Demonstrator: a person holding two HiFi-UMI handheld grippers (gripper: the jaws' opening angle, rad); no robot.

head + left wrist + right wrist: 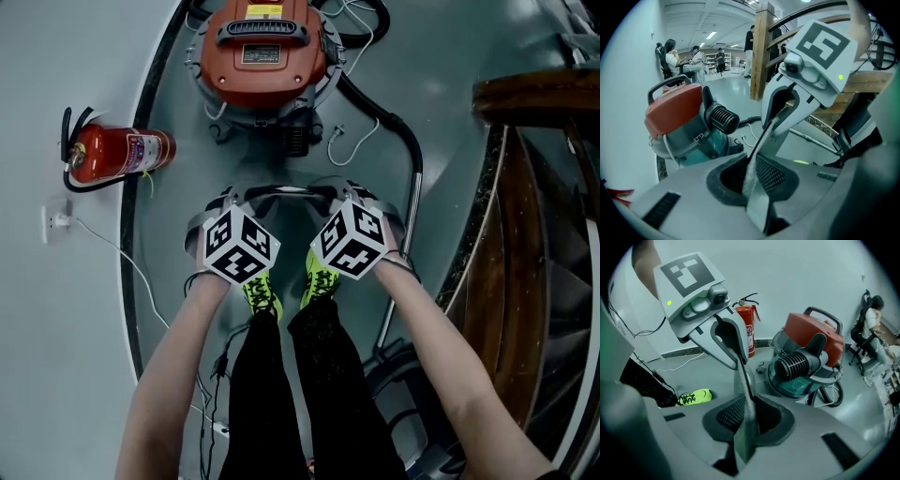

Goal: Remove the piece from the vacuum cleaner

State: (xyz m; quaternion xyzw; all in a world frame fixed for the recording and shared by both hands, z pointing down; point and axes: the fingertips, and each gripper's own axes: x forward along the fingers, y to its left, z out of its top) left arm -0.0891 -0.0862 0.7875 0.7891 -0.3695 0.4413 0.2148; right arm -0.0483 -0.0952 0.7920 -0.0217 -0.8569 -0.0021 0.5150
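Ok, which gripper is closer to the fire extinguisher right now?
Left. In the head view the left gripper sits just right of and below the fire extinguisher. The right gripper is farther off, at the other end of the grey piece both clamp.

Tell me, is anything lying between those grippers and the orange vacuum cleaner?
Nothing solid. Bare floor separates the left gripper and right gripper from the vacuum cleaner; only a thin white cable lies ahead of the right one.

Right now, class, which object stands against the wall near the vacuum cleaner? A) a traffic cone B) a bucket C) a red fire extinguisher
C: the right gripper view shows a fire extinguisher, red, upright just beside the vacuum cleaner.
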